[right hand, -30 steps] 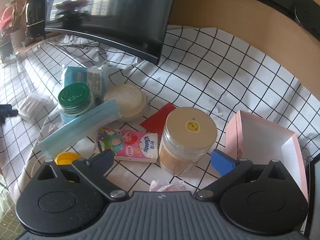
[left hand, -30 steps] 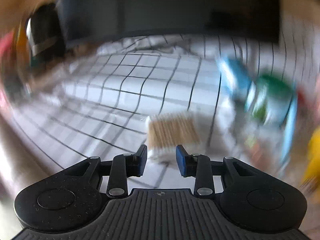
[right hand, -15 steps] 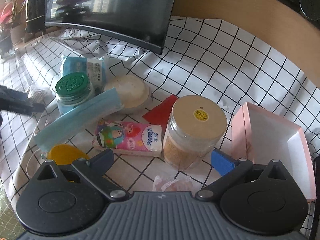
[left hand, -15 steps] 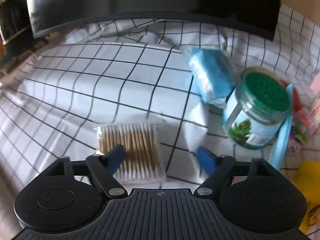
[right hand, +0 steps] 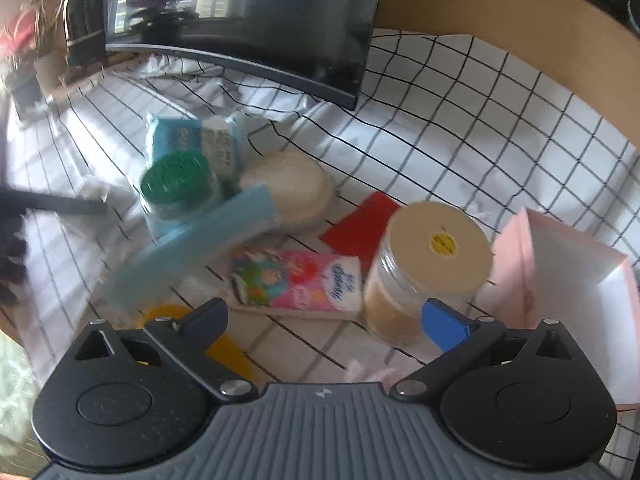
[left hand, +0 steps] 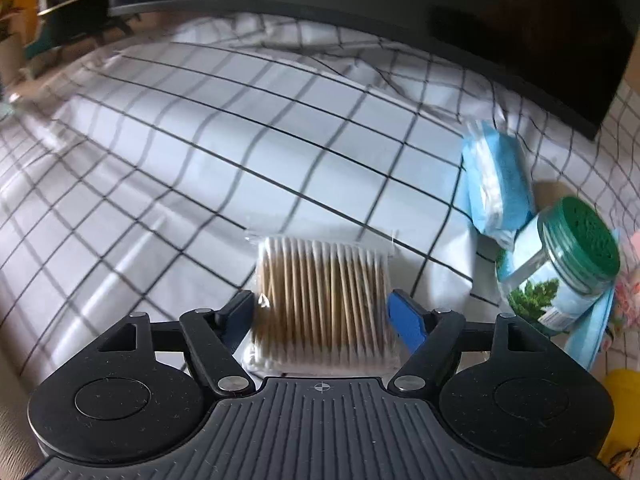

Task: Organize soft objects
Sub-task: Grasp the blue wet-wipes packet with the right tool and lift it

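Observation:
A clear packet of cotton swabs (left hand: 322,300) lies on the checked cloth (left hand: 200,168). My left gripper (left hand: 322,314) is open with one finger on each side of the packet, close to its edges. My right gripper (right hand: 324,320) is open and empty above a pink tissue pack (right hand: 298,284), with a blue face mask (right hand: 192,248) to its left. A blue wipes pack (left hand: 496,184) lies to the right in the left wrist view and also shows in the right wrist view (right hand: 188,140).
A green-lidded jar (right hand: 176,184), a round cream puff (right hand: 288,188), a tan-lidded jar (right hand: 428,264), a red card (right hand: 364,224), a yellow lid (right hand: 224,352) and an open pink box (right hand: 568,276) crowd the cloth. A dark monitor (right hand: 248,20) stands behind.
My left gripper opened wide, then shifted left so the swab packet now sits between its fingers. My right gripper moved slightly forward, staying open.

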`<action>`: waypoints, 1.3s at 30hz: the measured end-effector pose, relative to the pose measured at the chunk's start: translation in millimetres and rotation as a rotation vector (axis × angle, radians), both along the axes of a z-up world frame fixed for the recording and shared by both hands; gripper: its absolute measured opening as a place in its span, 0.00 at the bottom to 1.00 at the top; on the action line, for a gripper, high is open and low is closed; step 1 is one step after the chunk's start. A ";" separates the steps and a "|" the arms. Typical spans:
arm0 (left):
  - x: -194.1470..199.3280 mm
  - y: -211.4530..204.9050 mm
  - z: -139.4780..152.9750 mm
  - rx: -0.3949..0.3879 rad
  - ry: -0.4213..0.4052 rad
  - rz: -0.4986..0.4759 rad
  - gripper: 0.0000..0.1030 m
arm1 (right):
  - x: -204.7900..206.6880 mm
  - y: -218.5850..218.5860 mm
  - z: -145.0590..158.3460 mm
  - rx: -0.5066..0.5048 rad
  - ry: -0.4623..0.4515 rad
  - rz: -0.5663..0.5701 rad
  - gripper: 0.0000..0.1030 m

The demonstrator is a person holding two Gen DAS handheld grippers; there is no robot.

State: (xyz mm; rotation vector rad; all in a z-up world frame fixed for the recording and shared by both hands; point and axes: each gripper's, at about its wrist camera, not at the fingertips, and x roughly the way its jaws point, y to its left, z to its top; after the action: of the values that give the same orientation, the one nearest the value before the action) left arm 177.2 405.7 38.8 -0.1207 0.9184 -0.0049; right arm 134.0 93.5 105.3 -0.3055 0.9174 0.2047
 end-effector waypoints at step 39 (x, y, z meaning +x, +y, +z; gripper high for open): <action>-69.6 83.0 16.9 -0.237 -0.091 0.127 0.72 | 178.0 211.2 -16.4 0.291 0.503 0.111 0.44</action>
State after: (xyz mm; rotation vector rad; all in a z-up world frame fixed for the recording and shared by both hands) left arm 107.6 488.8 55.6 -0.3956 0.8161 -0.0016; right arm 312.1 304.8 88.9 -0.0300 1.3498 0.5287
